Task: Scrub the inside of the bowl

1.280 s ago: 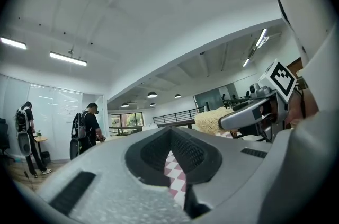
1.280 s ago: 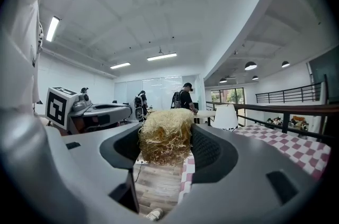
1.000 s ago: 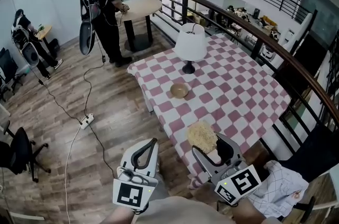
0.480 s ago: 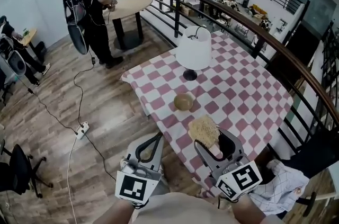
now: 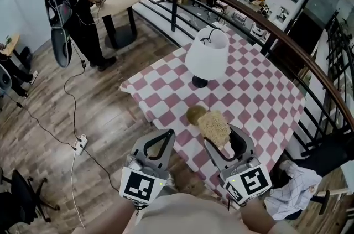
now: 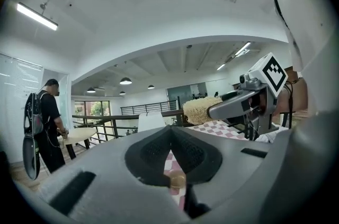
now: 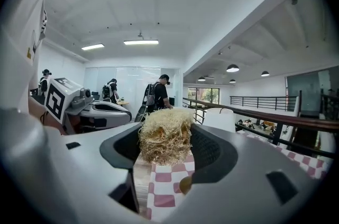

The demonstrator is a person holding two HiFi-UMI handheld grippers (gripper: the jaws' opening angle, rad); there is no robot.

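Head view, bowl (image 5: 194, 114): sits near the lower-left edge of the checked counter (image 5: 260, 100), below the lamp (image 5: 207, 56), partly behind the scrubber (image 5: 214, 126).
Head view, right gripper (image 5: 221, 138): clamps the scrubber, held level and pointing at the bowl, ready for scrubbing.
Left gripper view, left gripper (image 6: 170, 132): clenched on nothing, aimed at the bowl, probably to steady it.
Right gripper view, scrubber: bulges past the pads, leaving fibres free for the bowl's inside; bowl at lower centre, not yet reached.

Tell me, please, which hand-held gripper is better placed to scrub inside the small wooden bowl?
Right. The right hand-held gripper holds the tan fibrous scrubber near the small wooden bowl; the left hand-held gripper is shut and empty.
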